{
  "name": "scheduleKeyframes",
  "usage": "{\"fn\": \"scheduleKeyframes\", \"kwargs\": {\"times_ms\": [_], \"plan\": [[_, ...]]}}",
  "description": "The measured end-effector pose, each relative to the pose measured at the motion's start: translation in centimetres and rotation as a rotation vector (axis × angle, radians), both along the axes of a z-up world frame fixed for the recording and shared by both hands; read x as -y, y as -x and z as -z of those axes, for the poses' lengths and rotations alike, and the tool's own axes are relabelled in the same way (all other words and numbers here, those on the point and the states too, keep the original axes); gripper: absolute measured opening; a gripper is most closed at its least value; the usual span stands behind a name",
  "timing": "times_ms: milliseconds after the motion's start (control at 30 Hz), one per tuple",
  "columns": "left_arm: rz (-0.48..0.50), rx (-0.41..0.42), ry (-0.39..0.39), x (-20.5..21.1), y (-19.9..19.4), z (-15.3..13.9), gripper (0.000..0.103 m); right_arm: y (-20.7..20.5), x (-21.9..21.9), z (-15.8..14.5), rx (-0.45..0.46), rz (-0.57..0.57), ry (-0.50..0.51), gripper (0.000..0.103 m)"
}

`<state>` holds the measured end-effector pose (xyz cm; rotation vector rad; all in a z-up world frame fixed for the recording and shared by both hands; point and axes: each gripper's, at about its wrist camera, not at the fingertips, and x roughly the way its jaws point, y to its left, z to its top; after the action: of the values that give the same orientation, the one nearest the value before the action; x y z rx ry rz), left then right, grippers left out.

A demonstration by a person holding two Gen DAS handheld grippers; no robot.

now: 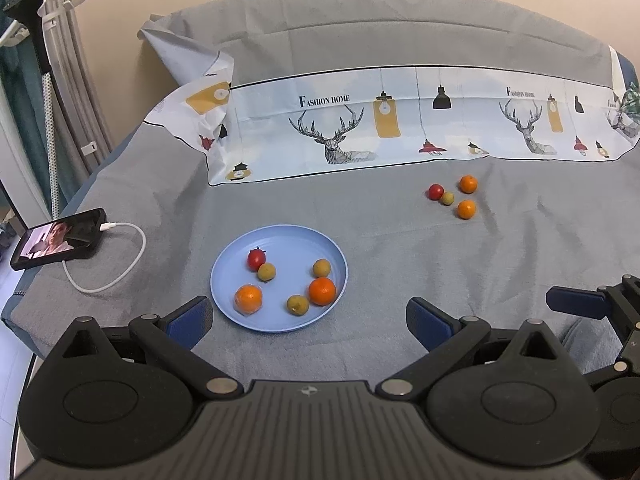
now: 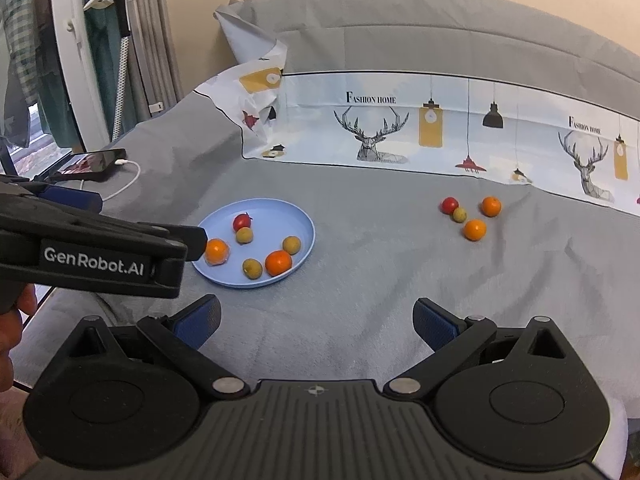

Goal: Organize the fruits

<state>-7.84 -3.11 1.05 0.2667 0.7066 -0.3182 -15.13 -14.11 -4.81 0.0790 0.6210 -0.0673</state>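
A light blue plate lies on the grey bedspread and holds two oranges, a red fruit and three small yellow-green fruits. Off to the right, loose on the cloth, sit two more oranges, a red fruit and a yellow-green one. My left gripper hovers open just in front of the plate, empty. My right gripper is open too, nearer than both fruit groups.
A phone with a white charging cable lies at the bed's left edge. A printed pillowcase stretches across the back. A clothes steamer and curtains stand to the left. A hand shows at the left.
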Motion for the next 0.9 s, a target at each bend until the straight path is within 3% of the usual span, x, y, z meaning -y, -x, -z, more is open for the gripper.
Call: {"fn": "scheduleKeyframes", "kwargs": {"times_ms": [333,533,767,900], "plan": [[0.019,-0.023,-0.008,2.2,-2.5,0.0,0.103,-1.2,1.5,1.3,-0.027,0.030,-0.037,0.102],[0.072,-0.107,0.022,5.2,-4.8,0.4,0.103,-2.0,3.9,1.8,-0.021,0.086,-0.039,0.102],[0.165,-0.148,-0.019,12.0,-9.6,2.0,0.103,-3.5,10.7,2.2,0.024,0.260,-0.011,0.102],[0.179,-0.182,-0.027,16.3,-14.2,4.5,0.103,-5.6,15.3,3.5,0.008,0.333,0.008,0.102]]}}
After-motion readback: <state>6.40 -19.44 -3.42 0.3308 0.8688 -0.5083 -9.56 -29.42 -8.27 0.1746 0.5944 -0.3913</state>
